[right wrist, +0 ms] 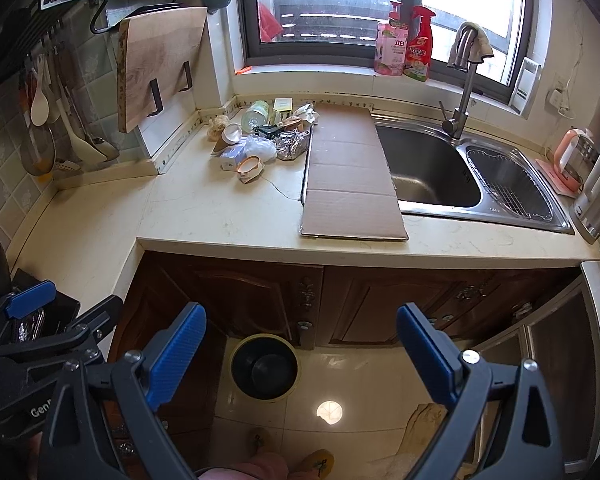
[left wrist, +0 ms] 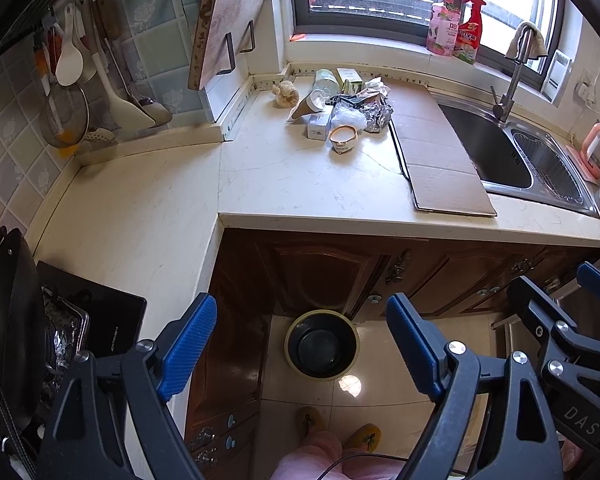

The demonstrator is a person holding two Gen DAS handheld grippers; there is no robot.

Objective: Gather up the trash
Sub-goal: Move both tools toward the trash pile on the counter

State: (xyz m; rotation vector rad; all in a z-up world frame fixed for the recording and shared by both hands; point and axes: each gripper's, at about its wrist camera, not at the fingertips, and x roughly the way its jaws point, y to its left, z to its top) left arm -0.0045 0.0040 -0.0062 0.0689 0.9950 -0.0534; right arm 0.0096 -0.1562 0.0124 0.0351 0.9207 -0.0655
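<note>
The heap of mixed trash point(right wrist: 262, 136) sits at the back of the cream stone countertop point(right wrist: 204, 204), just left of the flat brown cardboard sheet point(right wrist: 352, 176), whose long axis runs from the counter's front edge back toward the window. In the heap, a crumpled foil wad point(right wrist: 292, 145) touches the cardboard's edge, and a tipped paper cup point(left wrist: 309, 105) points its mouth rightward. Left gripper point(left wrist: 302, 346) spread wide, empty. Right gripper point(right wrist: 300, 354) spread wide too, gripping nothing. Both hang above the round black-lined waste bin point(right wrist: 265, 368) on the floor, below the cardboard.
</note>
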